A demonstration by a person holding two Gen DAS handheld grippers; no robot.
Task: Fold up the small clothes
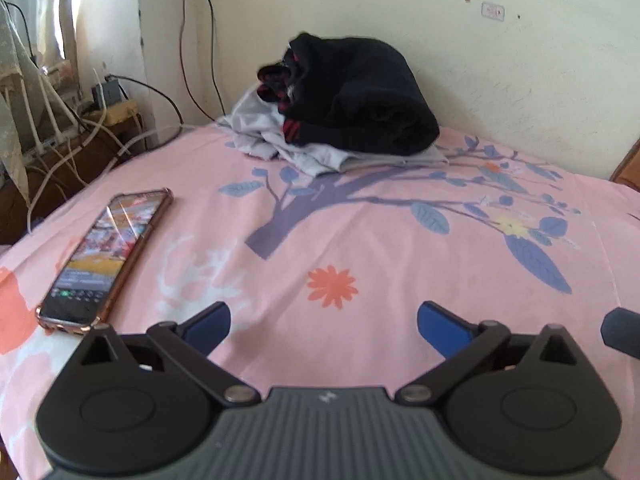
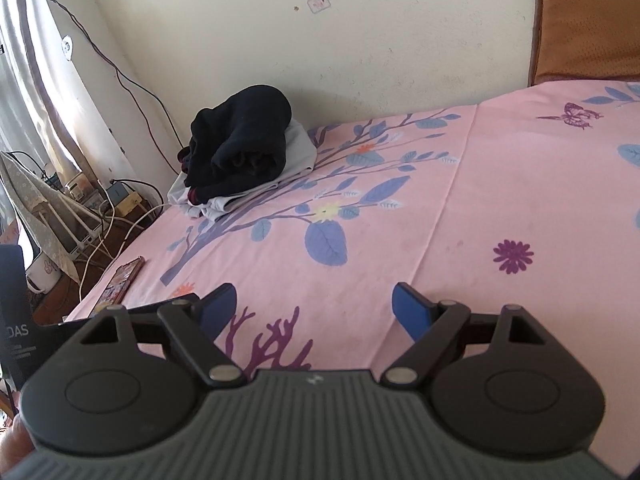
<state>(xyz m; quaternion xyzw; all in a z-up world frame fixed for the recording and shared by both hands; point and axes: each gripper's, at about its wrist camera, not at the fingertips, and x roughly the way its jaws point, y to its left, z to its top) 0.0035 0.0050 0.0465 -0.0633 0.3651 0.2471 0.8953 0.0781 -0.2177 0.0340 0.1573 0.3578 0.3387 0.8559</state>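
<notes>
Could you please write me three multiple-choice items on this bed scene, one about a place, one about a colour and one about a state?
1. Where does the pile of clothes lie?
A. at the far edge of the bed, by the wall
B. between the left gripper's fingers
C. on the floor

2. What colour is the top garment of the pile?
A. yellow
B. black
C. green

3. How does the left gripper stand?
A. shut on the phone
B. shut on a sock
C. open, with nothing in it

Answers: 1 A, the pile sits against the wall. 2 B, a black garment lies over pale grey ones. 3 C, only the pink bedsheet shows between its blue fingers; the phone lies apart.
</notes>
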